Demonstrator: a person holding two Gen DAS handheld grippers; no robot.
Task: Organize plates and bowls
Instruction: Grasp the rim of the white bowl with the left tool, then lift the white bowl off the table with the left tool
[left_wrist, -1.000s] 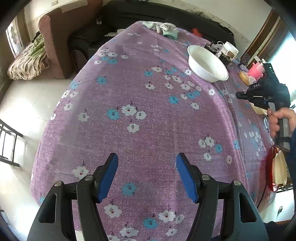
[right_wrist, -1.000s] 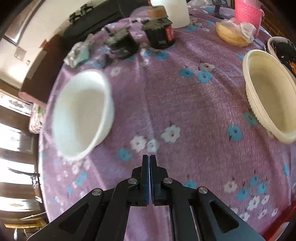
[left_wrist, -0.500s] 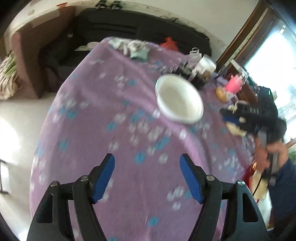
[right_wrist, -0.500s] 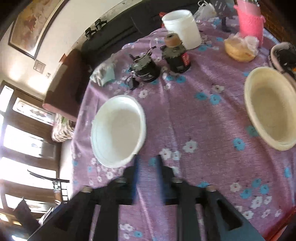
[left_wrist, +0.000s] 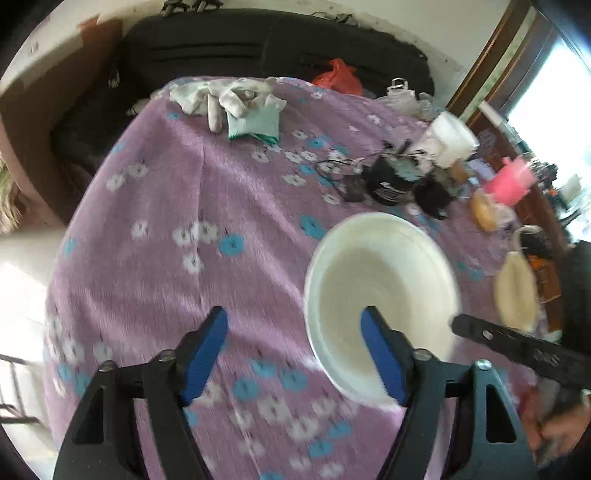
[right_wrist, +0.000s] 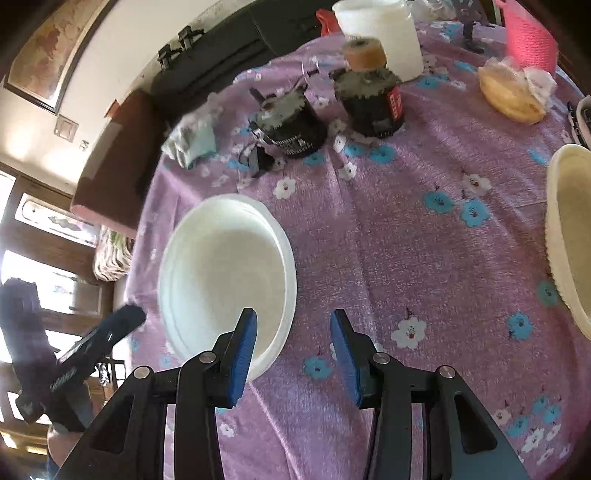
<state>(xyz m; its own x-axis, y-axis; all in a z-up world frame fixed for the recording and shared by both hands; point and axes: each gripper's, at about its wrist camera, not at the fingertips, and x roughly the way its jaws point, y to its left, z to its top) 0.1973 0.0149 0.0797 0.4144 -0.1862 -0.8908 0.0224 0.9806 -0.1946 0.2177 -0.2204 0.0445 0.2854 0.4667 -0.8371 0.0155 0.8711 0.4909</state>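
Note:
A white bowl stands on the purple flowered tablecloth; it also shows in the right wrist view. My left gripper is open, its right finger over the bowl's near rim, its left finger over the cloth. My right gripper is open, its left finger over the bowl's near right rim. A cream bowl stands to the right, also in the left wrist view. The right gripper's body shows at the bowl's right side.
Two black jars, a white tub, a pink knitted holder, a bagged bun and crumpled cloths stand at the table's far side. A black sofa lies beyond.
Both grippers have moved in toward the white bowl, which now sits much closer. My right gripper has opened from shut. The left gripper stayed open.

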